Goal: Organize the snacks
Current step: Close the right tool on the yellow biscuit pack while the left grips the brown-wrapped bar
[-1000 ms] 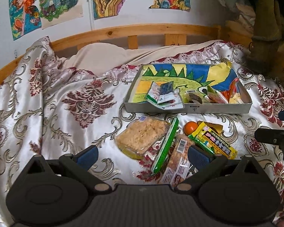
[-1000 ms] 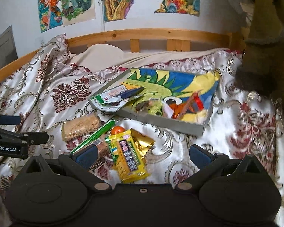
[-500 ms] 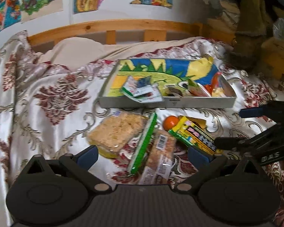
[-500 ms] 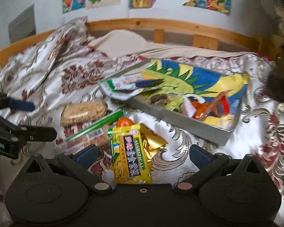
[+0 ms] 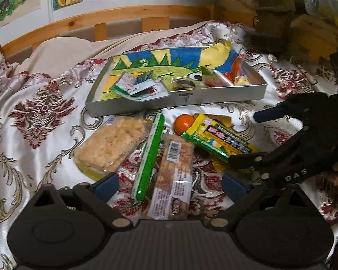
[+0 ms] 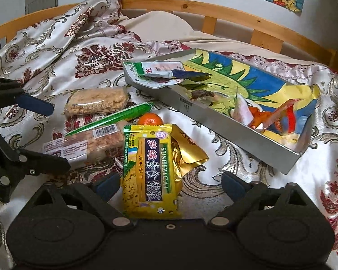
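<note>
Loose snacks lie on the bedspread before a grey tray [image 5: 214, 94] [image 6: 225, 130] with a dinosaur drawing inside. My left gripper [image 5: 169, 184] is open, its jaws either side of a brown bar in clear wrap [image 5: 175, 175] and a green stick [image 5: 149, 155]. A rice cake pack [image 5: 112, 145] lies to the left. My right gripper [image 6: 169, 184] is open around the near end of a yellow cracker pack [image 6: 149, 171], with a gold wrapper [image 6: 187, 155] and an orange [image 6: 150, 119] beyond. Each gripper shows in the other's view [image 5: 245, 135] [image 6: 56, 137].
The tray holds a green-and-white pouch [image 6: 155, 70] at its left end and red and orange wrappers [image 6: 270, 117] at its right. A wooden bed rail [image 5: 124, 18] runs behind, under drawings on the wall. Dark clutter [image 5: 277, 11] stands at the far right.
Both grippers have moved forward and down toward the loose snacks and closer to each other. The snacks and the tray have not moved.
</note>
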`<state>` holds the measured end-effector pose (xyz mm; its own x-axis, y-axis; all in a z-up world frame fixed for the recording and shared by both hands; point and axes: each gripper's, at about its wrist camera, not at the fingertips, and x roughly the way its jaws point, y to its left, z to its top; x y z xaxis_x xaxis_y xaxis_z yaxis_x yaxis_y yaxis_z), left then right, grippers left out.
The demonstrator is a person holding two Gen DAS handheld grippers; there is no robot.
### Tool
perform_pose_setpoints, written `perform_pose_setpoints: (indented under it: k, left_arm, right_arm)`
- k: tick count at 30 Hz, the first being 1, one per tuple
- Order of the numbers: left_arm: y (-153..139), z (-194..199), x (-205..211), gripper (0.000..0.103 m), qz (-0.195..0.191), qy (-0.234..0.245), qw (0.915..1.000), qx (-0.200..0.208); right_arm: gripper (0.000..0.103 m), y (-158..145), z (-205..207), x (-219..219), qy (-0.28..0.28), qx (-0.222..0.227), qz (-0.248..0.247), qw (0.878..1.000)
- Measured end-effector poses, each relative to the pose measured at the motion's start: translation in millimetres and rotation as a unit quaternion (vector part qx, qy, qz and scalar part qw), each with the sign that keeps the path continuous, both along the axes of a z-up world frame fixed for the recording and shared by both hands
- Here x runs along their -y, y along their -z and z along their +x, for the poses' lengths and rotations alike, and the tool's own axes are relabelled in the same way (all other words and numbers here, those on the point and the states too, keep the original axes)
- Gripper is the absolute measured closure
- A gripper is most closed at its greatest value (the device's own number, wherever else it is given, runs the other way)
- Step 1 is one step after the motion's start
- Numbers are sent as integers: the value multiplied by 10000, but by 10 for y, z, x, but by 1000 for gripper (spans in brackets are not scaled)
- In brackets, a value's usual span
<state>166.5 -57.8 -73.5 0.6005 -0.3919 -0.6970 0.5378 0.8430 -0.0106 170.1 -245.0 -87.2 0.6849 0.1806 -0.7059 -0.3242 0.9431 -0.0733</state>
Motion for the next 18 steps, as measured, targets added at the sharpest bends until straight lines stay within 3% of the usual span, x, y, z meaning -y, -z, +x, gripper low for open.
perform_pose_setpoints:
  k: [5,13,18]
  left_arm:
    - [-7,-18,38,13,-138,252,9996,-12]
    - [139,47,89,32,8,435,9986,-289]
    - [149,103,78,32,-132,380,9984,-406]
  right_arm:
    - [16,21,20,-34,-107,-101,121,9998]
    - [26,109,61,-58,-82,-259,57,9996]
    - [29,129,65,-74,-92,-300,136,9994]
